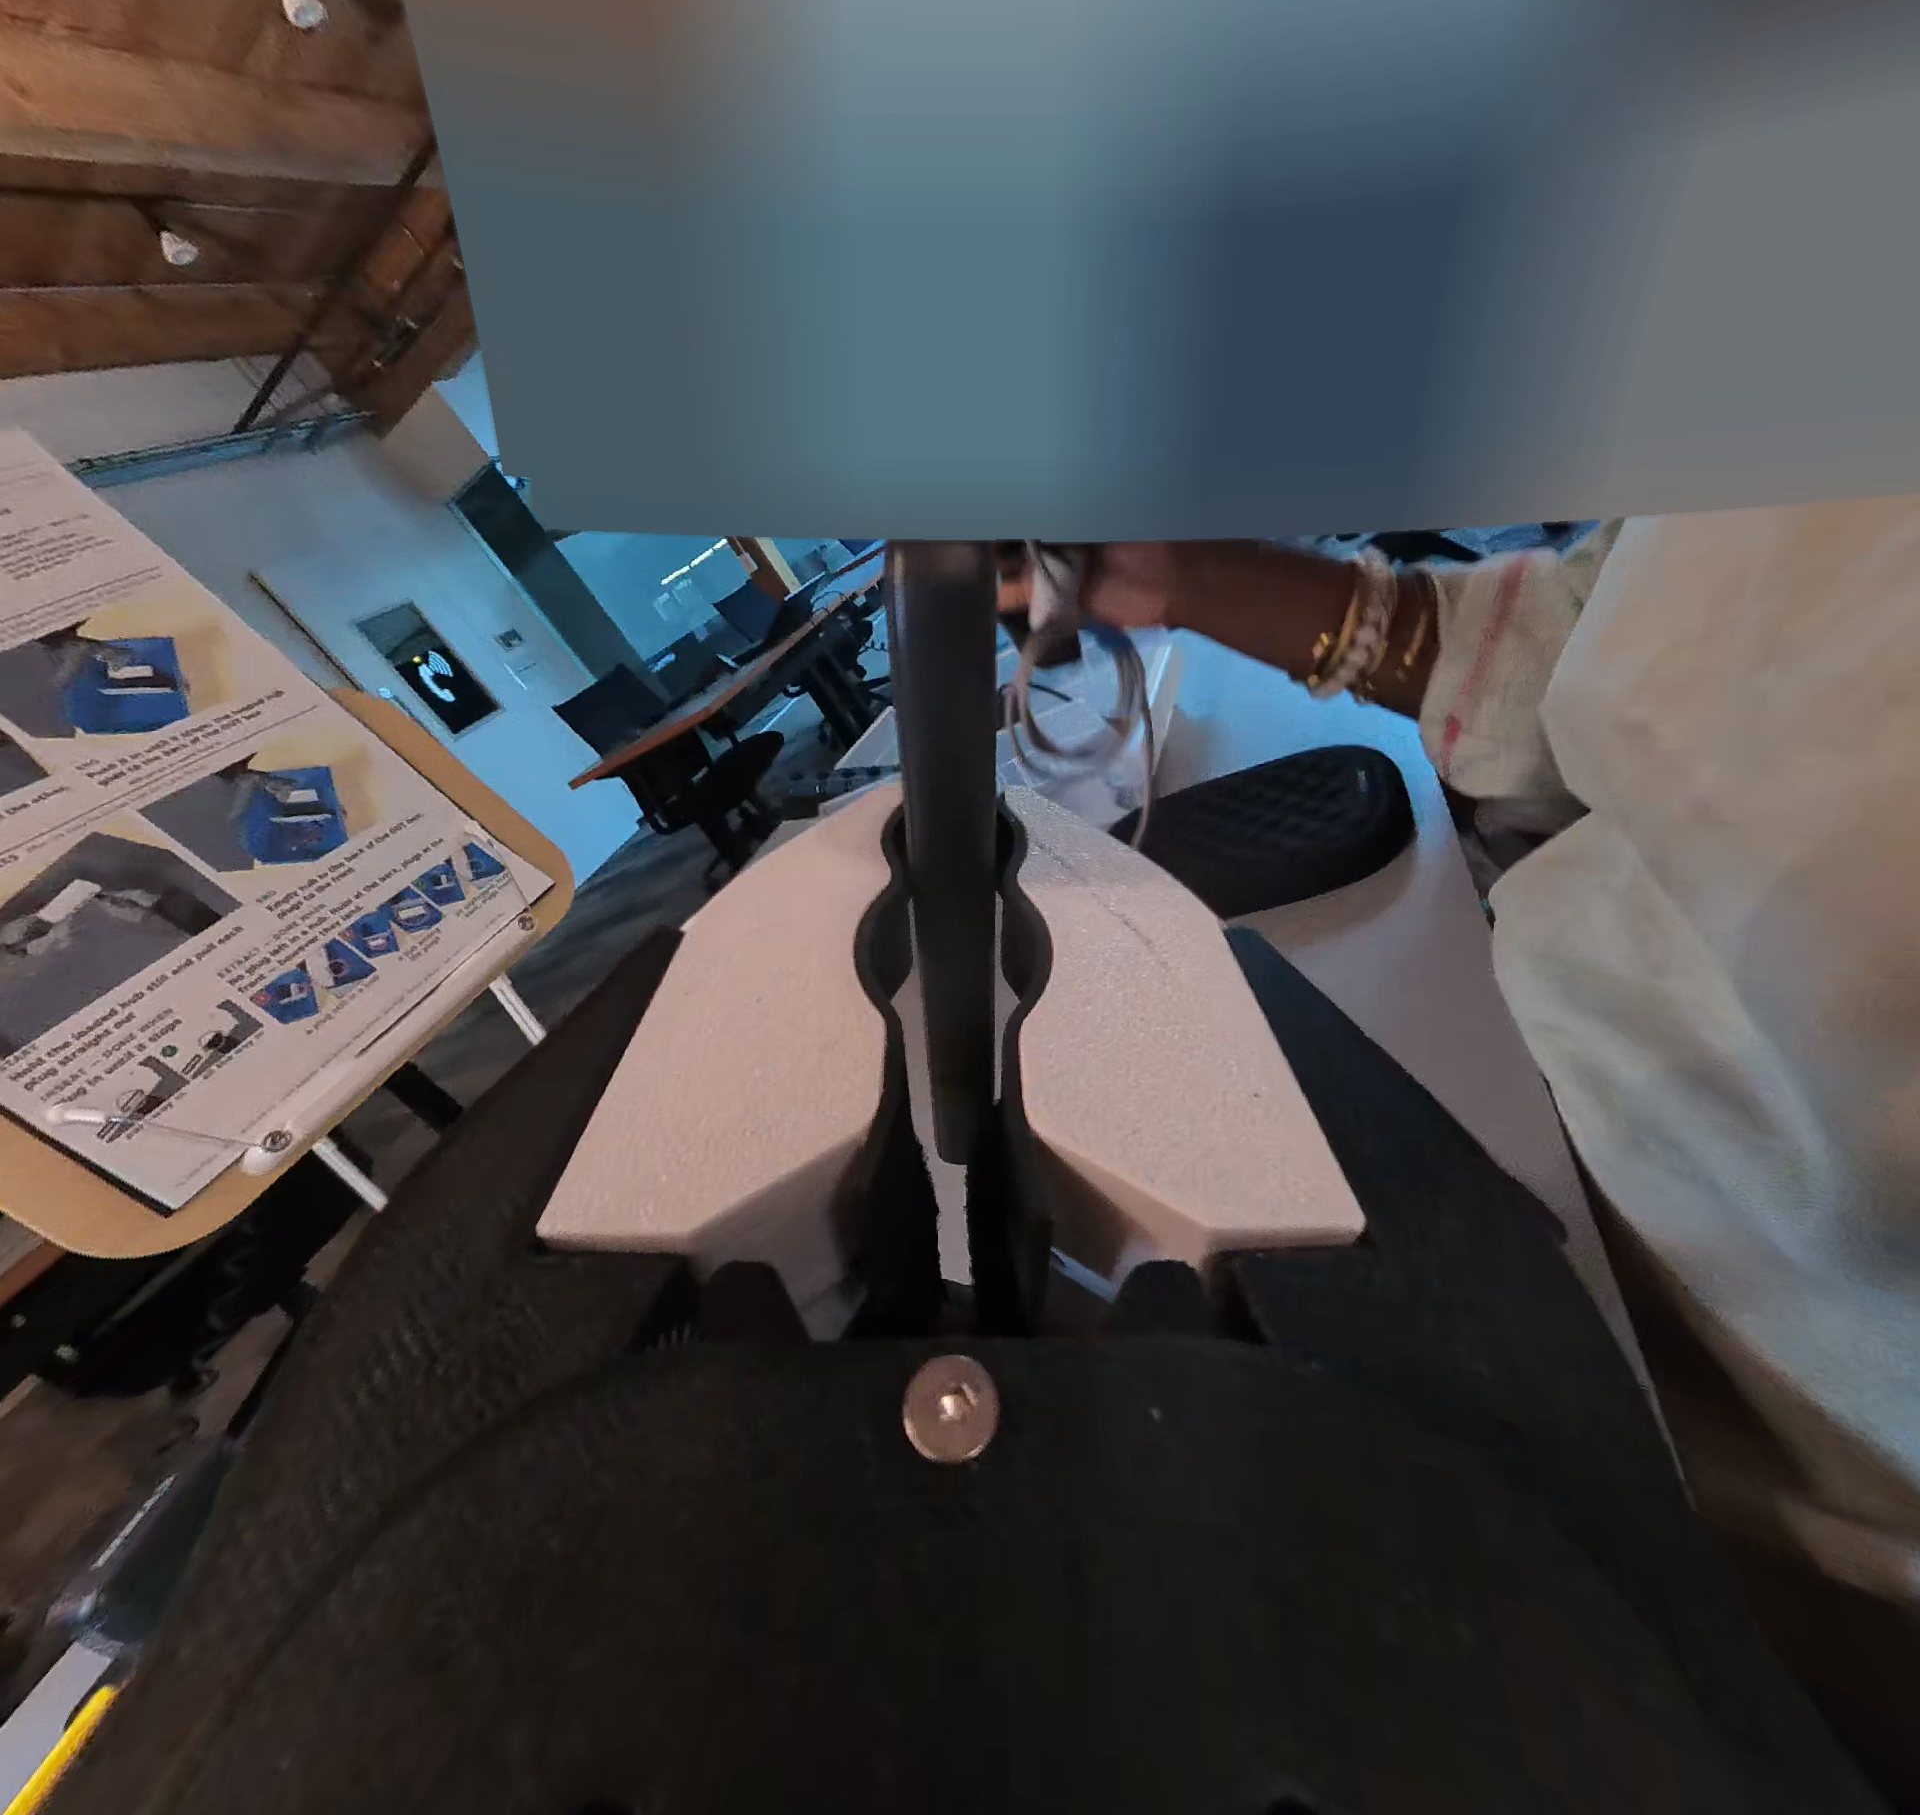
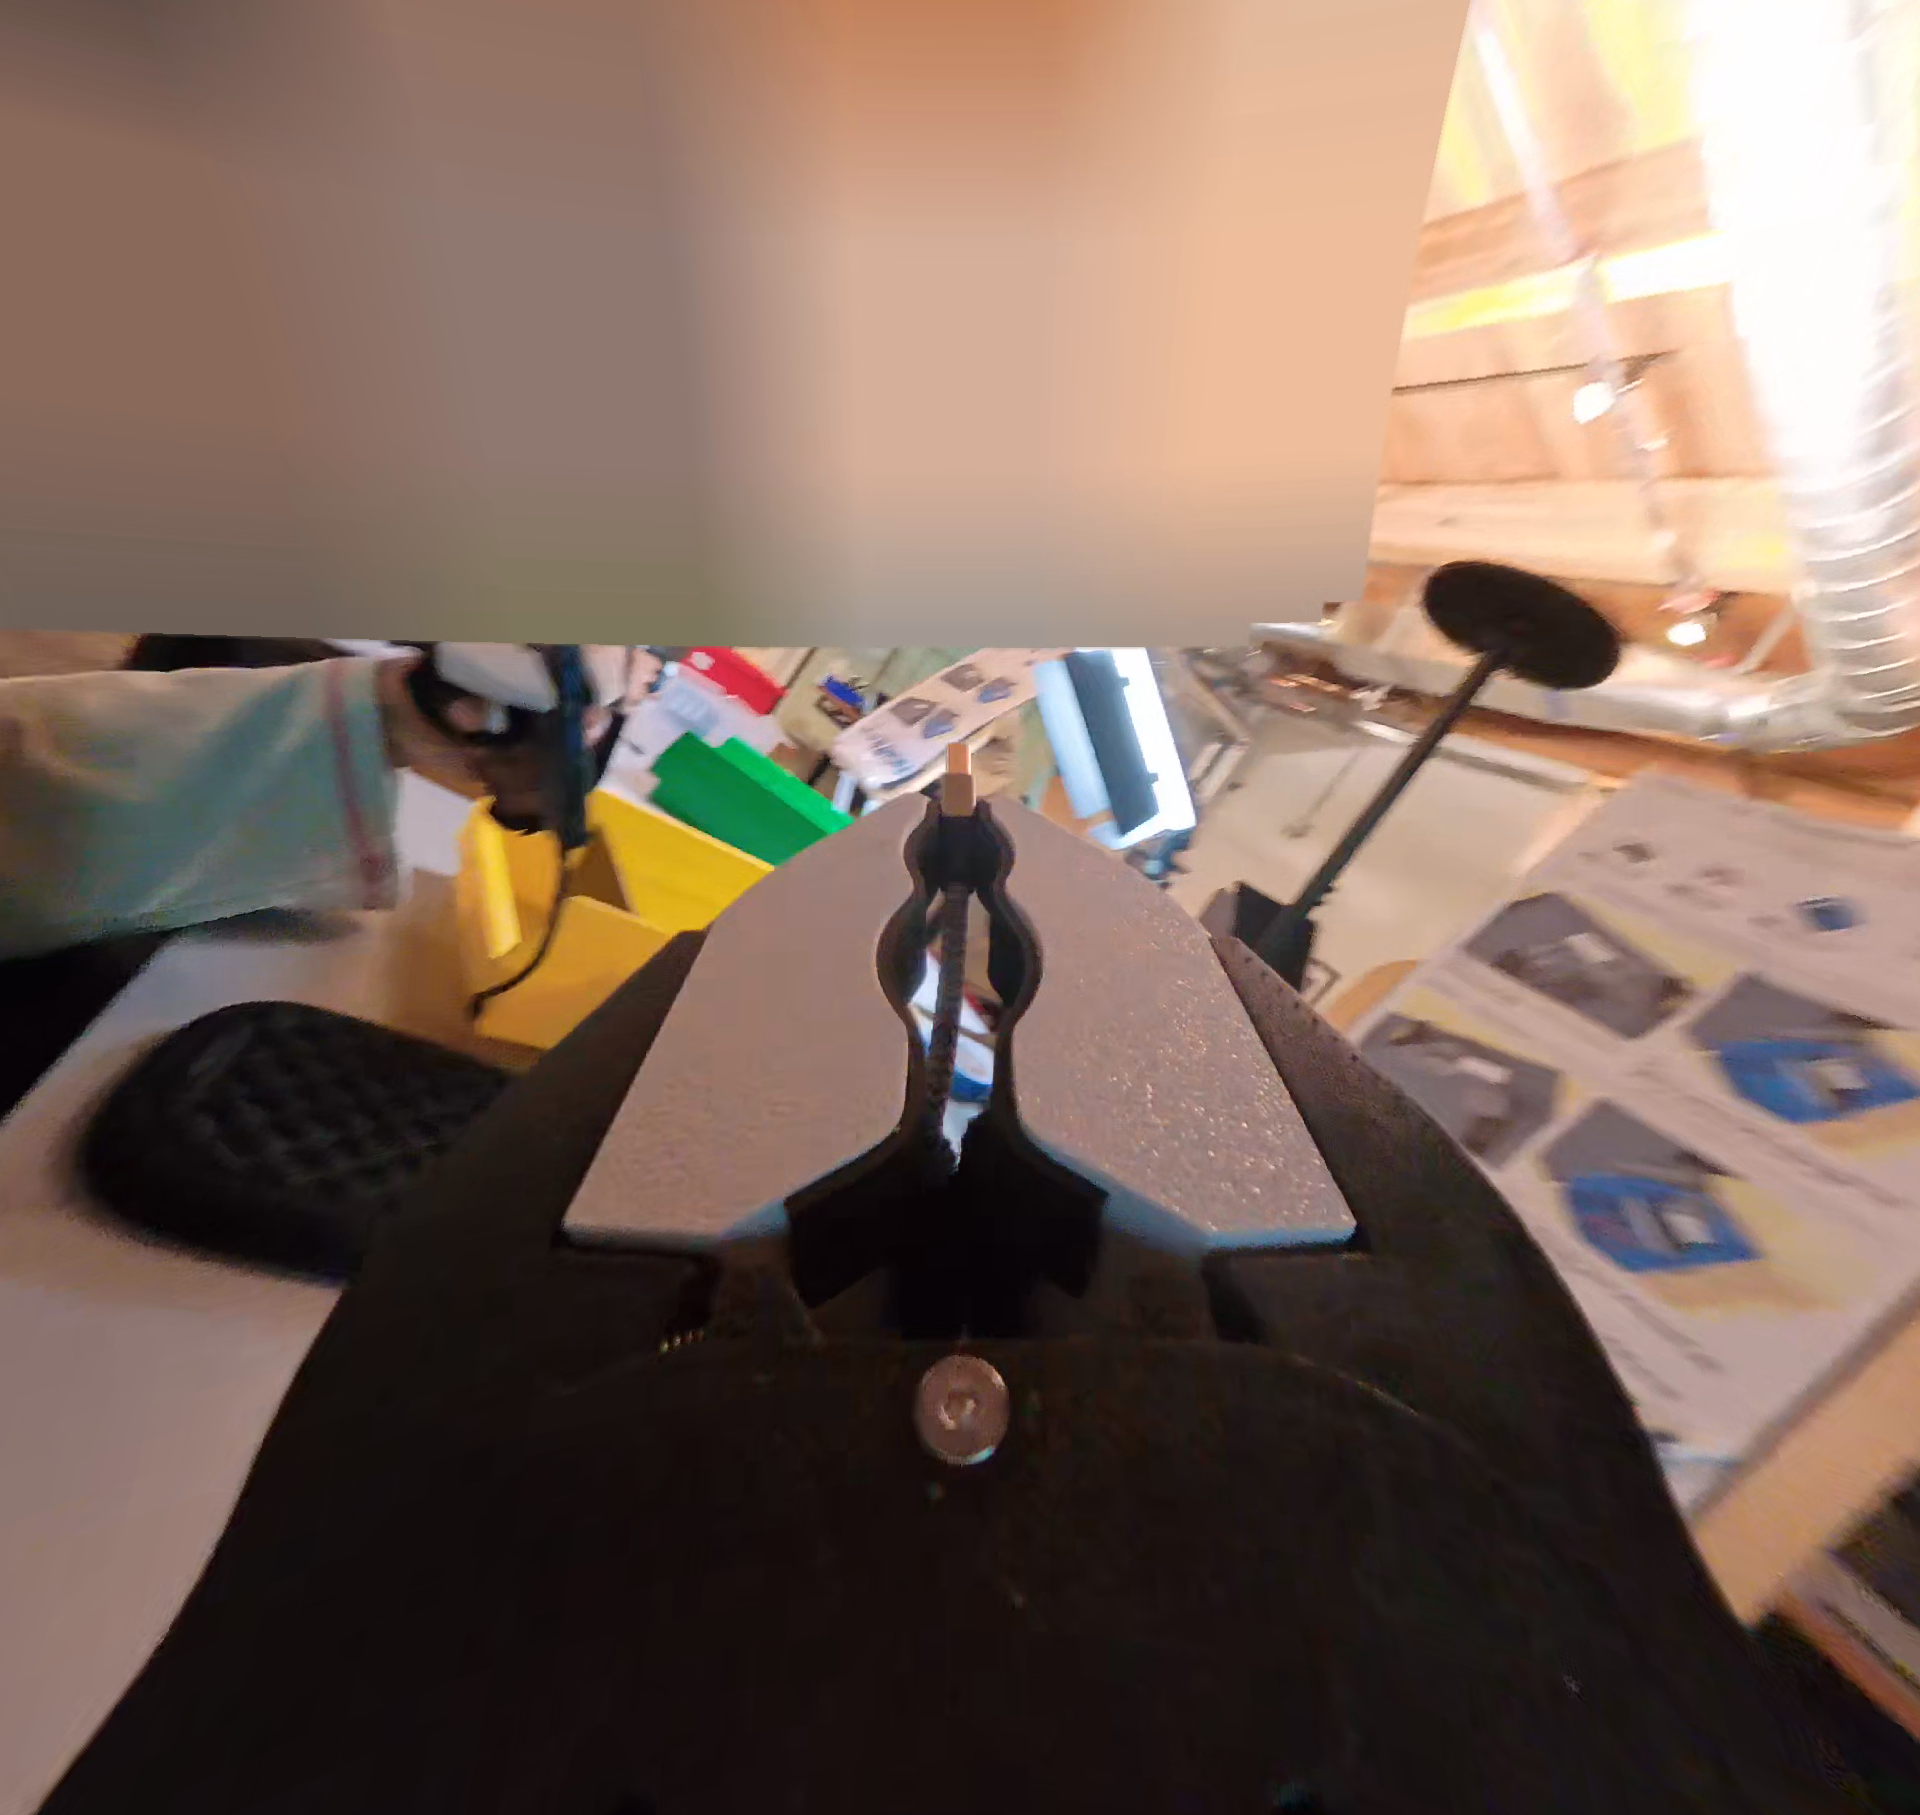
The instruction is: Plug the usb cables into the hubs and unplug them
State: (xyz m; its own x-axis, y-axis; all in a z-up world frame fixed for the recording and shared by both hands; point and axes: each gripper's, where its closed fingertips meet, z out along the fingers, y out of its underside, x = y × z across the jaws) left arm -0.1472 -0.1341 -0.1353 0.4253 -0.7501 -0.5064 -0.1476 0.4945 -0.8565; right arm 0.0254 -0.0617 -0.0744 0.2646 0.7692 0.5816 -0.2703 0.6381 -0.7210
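In the left wrist view my left gripper (image 1: 948,815) is shut on a slim dark grey bar (image 1: 943,705), possibly a hub seen edge-on. The bar runs up between the pale fingers (image 1: 769,1017), and the blurred patch hides its top. In the right wrist view my right gripper (image 2: 958,815) is shut on a black braided usb cable (image 2: 948,1027). The cable's metal plug (image 2: 958,776) sticks out just past the fingertips and points away from me.
A black padded wrist rest (image 1: 1268,825) (image 2: 281,1121) lies on the white table (image 1: 1351,944). A person's braceleted hand (image 1: 1226,612) holds grey cable loops (image 1: 1086,705). A sleeved arm (image 2: 187,799) reaches over a yellow bin (image 2: 634,882) beside a green box (image 2: 743,794). Instruction sheets (image 1: 208,830) (image 2: 1662,1090) and a black stand (image 2: 1382,809) stand nearby.
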